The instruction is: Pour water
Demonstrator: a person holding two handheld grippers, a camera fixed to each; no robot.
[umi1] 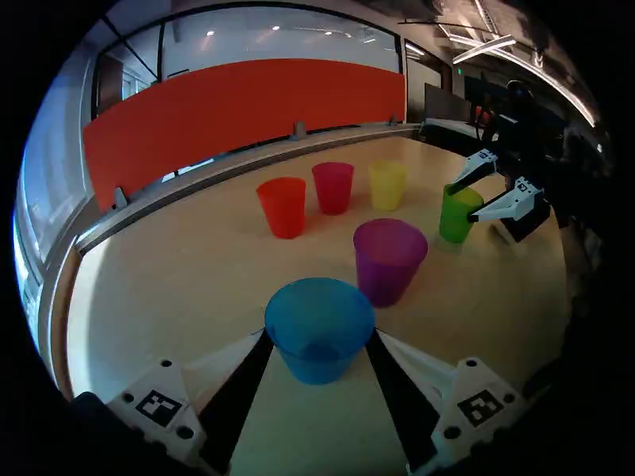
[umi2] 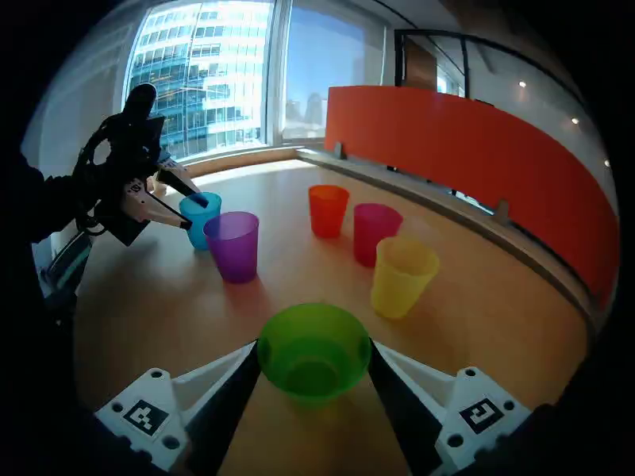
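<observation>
A blue cup [umi1: 319, 349] stands on the wooden table [umi1: 182, 278], and my left gripper [umi1: 319, 337] is shut on its sides. The green cup [umi2: 314, 373] sits in my right gripper [umi2: 314, 349], both fingers pressed against it. In the left gripper view, the right gripper [umi1: 463, 202] is at the far right, around the green cup [umi1: 459, 222]. In the right gripper view, the left gripper [umi2: 194, 213] holds the blue cup [umi2: 198, 230] at the left. I cannot tell whether either cup holds water.
A purple cup [umi1: 389, 262] stands just past the blue one. Behind it, orange [umi1: 282, 208], pink [umi1: 333, 187] and yellow [umi1: 387, 184] cups form a row. An orange divider panel [umi1: 238, 111] runs along the table's far edge. Windows [umi2: 206, 79] lie beyond the table.
</observation>
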